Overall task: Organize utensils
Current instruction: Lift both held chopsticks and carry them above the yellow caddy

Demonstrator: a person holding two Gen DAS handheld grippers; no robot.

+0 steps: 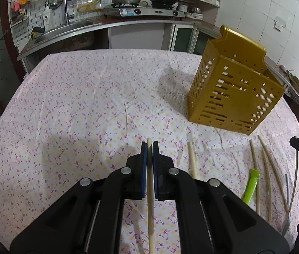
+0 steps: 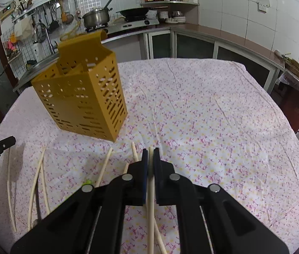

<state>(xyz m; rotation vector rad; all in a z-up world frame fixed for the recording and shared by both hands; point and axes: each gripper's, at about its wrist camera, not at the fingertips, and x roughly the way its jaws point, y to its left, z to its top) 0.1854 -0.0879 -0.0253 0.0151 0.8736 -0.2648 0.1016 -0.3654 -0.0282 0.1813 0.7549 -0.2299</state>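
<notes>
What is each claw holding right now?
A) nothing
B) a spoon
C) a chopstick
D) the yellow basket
C: the left claw is shut on a pale wooden chopstick, and the right claw is shut on another chopstick, while the yellow basket stands untouched on the table.

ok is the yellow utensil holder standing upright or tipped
Upright: the yellow utensil holder stands on its base on the tablecloth, open top up. Its lean looks like fisheye distortion.

Two cameras on the grippers, both looking forward and down at the table.
The left view has the yellow holder on its right, the right view on its left; both share it and the kitchen counter behind.
</notes>
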